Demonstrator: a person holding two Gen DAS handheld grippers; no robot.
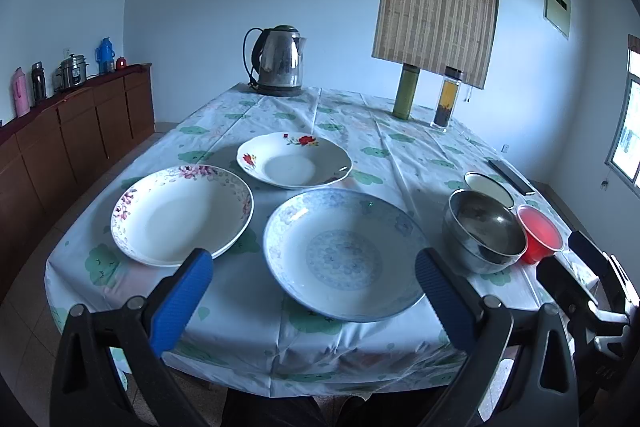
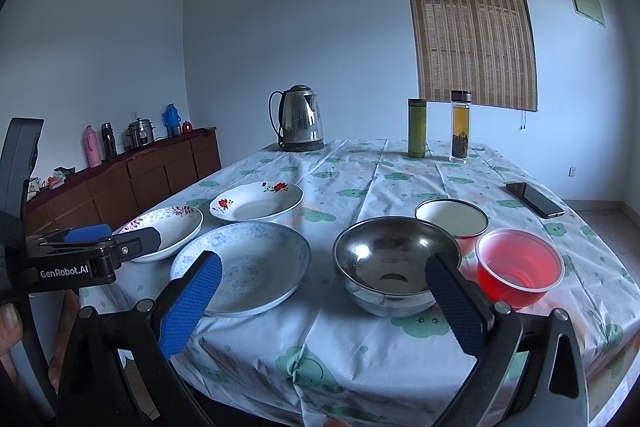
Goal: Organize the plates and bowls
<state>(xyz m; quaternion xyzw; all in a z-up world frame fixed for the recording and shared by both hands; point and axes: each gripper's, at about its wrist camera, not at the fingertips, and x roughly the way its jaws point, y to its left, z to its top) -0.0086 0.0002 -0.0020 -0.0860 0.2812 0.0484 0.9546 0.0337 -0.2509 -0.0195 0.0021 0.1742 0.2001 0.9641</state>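
Plates: blue-patterned plate (image 1: pixel 344 255), pink-floral plate (image 1: pixel 182 213), red-flower plate (image 1: pixel 294 159). Steel bowl (image 2: pixel 396 265): silver. Cup (image 2: pixel 518 269): red, translucent. Tablecloth (image 1: pixel 352 131): white w/ green clouds. Gripper pads (image 1: pixel 182 301): blue.

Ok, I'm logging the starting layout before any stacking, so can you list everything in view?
plates: 3, white with blue, purple or red flower patterns, grouped on the table's left half
steel bowl: 1, silver, right of the blue plate
enamel bowl: 1, white inside, behind the steel bowl
plastic cup: 1, red, right of the steel bowl
kettle: 1, steel and black, far left end of the table
flask: 1, green, far end
tea bottle: 1, clear, beside the flask
phone: 1, black, right edge
tablecloth: 1, white with green print
sideboard: 1, brown, left wall, with flasks and a cooker on top
left gripper: open, over the blue plate
right gripper: open, empty
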